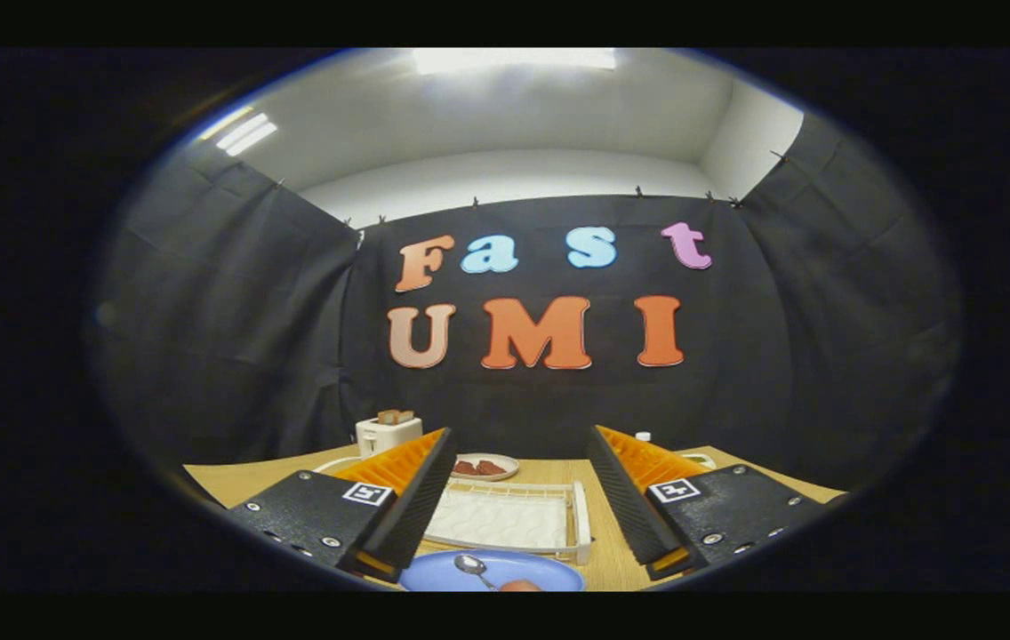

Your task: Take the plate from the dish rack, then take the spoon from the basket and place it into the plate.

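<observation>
A blue plate (492, 572) lies on the wooden table (612, 556) between and below my two fingers. A metal spoon (472, 566) rests in the plate, bowl end toward the rack; a small reddish-orange bit (520, 585) shows at the plate's near rim. Just beyond the plate stands the white dish rack (505, 520), with nothing standing in it. My gripper (523, 444) is open, its orange-and-black fingers (420, 498) spread wide above the table and holding nothing.
A white toaster (388, 434) with bread in its slots stands at the back left. A small white plate (484, 467) holding brown pieces sits behind the rack. A white-capped object (643, 436) peeks over the right finger.
</observation>
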